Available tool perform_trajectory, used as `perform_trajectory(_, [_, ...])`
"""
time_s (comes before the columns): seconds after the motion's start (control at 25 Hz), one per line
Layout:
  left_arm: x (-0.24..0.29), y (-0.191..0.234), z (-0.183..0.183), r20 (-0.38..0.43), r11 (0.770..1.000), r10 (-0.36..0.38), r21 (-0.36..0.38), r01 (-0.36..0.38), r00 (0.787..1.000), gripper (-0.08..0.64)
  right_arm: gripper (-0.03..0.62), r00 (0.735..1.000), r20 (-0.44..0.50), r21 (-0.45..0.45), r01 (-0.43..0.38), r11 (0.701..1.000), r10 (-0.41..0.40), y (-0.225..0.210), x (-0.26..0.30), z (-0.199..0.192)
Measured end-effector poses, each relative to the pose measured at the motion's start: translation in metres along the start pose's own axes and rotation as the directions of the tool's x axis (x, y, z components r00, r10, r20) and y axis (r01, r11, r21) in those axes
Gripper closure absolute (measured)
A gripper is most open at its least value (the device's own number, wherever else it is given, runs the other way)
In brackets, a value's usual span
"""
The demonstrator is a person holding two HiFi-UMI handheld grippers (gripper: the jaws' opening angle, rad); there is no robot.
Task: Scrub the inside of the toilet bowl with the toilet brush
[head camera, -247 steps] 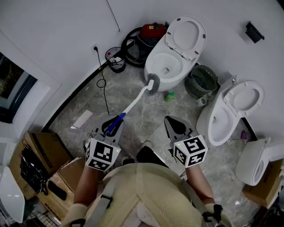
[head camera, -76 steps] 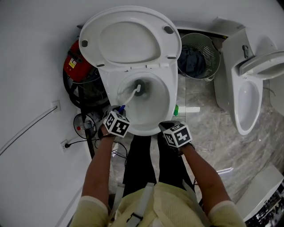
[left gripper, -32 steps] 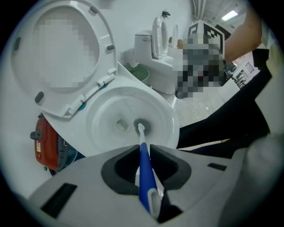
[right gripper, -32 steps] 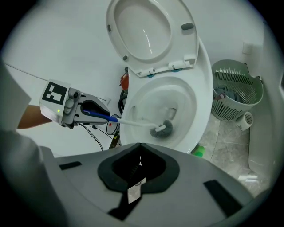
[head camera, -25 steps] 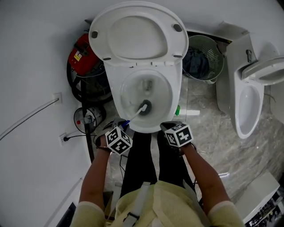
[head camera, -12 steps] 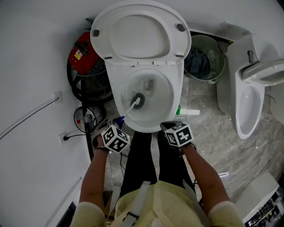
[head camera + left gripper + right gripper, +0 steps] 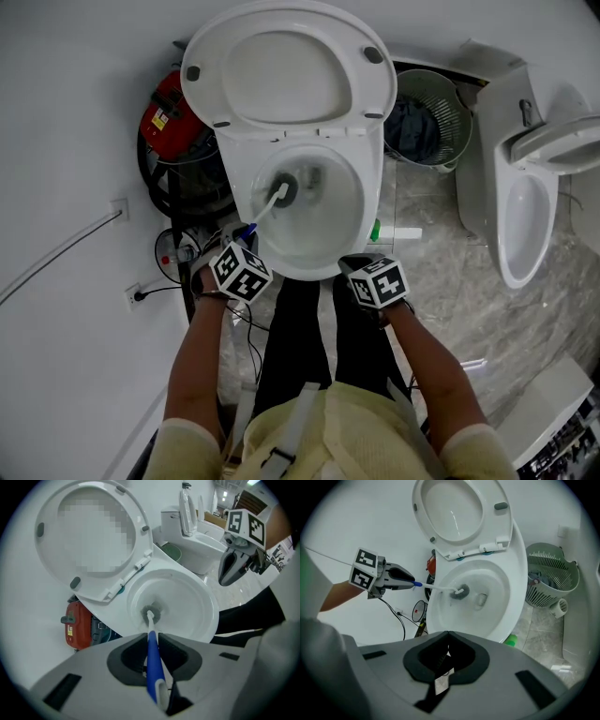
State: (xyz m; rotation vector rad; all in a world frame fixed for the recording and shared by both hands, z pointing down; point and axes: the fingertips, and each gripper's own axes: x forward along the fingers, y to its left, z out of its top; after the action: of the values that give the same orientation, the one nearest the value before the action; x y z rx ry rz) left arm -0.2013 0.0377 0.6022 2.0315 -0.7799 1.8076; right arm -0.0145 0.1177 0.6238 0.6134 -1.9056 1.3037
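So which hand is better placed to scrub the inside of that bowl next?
Left. The left gripper is shut on the toilet brush, its head inside the toilet bowl. The right gripper is shut, holding nothing.

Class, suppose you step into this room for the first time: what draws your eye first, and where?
The white ceramic toilet bowl with its lid raised fills the middle of the head view. The left claw is shut on the blue-and-white toilet brush, whose dark head sits inside the bowl. A red canister stands left of it.
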Motion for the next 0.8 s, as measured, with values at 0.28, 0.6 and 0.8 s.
perform_trajectory(0.28, [0.002,0.008,0.025,0.056,0.997,0.014,-0.074,-0.009,0.998,0.483,0.577,1.000,0.006,0.017,-0.004,1.000,0.003,-0.002,0.000,0.000])
perform_trajectory(0.6, [0.007,-0.003,0.053,0.133,0.990,-0.027,-0.133,0.045,0.991,0.483,0.577,1.000,0.025,0.038,-0.001,0.999,0.000,-0.010,-0.004,0.002])
perform_trajectory(0.8, [0.012,-0.012,0.072,0.153,0.993,-0.068,-0.089,0.082,0.986,0.482,0.577,0.999,0.034,0.049,0.007,0.999,-0.008,-0.016,-0.007,0.001])
